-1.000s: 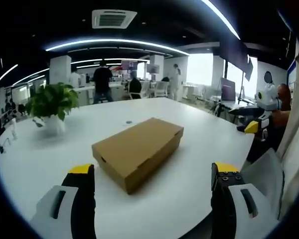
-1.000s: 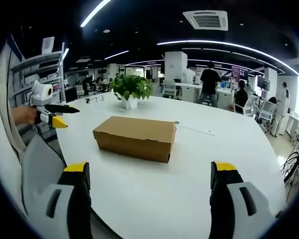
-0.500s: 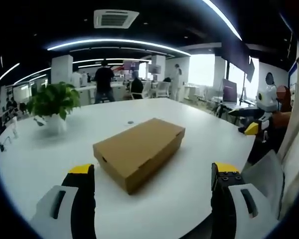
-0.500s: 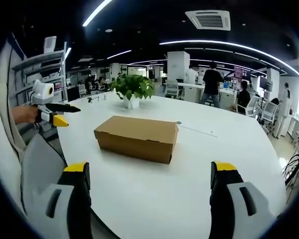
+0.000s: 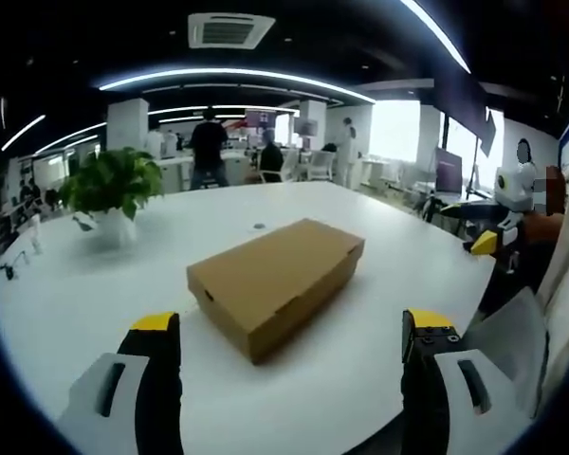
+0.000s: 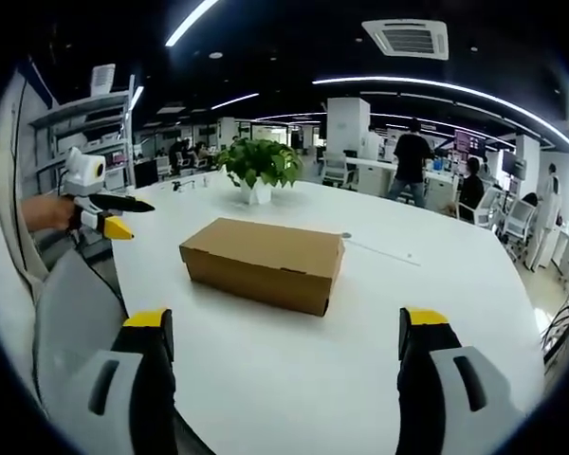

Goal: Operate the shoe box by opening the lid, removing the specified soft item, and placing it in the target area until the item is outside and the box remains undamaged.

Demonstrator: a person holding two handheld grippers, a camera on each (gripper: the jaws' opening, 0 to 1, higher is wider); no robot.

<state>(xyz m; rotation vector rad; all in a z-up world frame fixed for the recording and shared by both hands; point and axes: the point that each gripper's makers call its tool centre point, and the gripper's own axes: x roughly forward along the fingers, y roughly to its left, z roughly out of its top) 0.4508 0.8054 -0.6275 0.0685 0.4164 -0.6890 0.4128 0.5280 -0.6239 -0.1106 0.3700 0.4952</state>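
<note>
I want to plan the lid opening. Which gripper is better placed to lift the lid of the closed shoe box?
Probably the right gripper: it faces a long side of the shoe box; the left gripper faces a corner. Both are open, apart from it.

Both views look from beyond the near edge of the round white tabletop [image 5: 379, 237] [image 6: 436, 284] toward its centre, sharing the closed brown cardboard shoe box [image 5: 275, 282] [image 6: 263, 262].

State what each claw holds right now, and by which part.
Nothing is held. The left claw and right claw are both open, short of the closed shoe box on the table.
</note>
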